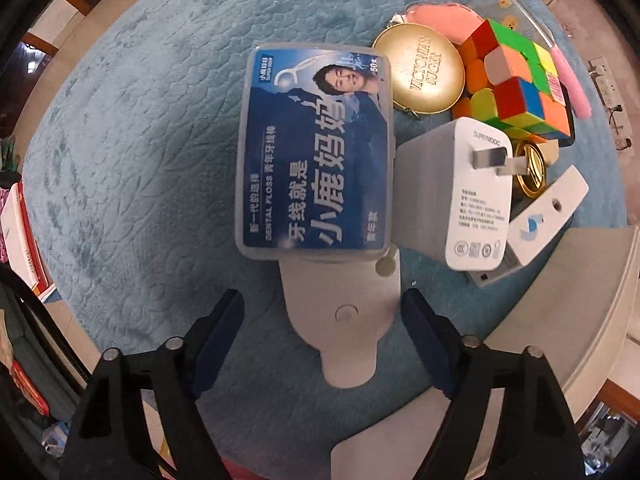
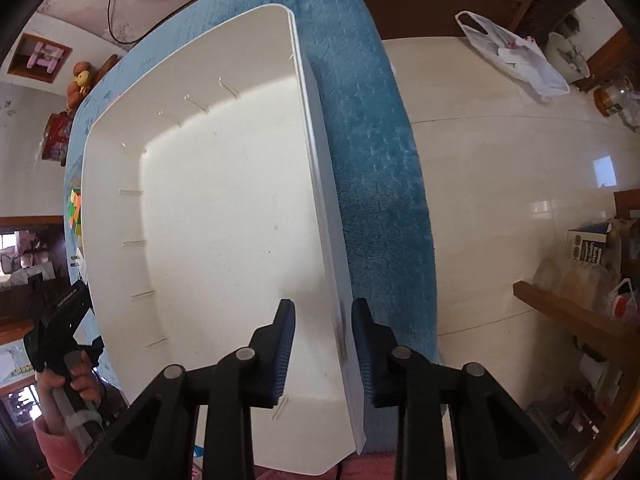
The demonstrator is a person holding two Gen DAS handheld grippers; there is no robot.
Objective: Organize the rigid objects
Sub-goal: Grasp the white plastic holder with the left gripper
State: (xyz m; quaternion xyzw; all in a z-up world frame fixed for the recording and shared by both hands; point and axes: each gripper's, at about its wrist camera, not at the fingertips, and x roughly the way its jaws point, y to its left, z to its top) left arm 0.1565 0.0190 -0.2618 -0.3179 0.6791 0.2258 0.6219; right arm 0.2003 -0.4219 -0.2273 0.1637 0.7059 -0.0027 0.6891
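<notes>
My left gripper points straight down at the blue cloth, open. A flat grey plastic piece lies between its fingers, with a gap on the left side. A blue dental floss box rests on that piece's far end. To the right are a gold round tin, a colour cube and a white charger plug. My right gripper straddles the right wall of the white tray. Its right pad is at the rim's outside, and white shows beside the left pad.
A white block with a blue logo, a gold ring-shaped thing and a pink pen crowd the cube. The tray's corner is close by. A hand is left of the tray. The cloth's edge drops to the tiled floor.
</notes>
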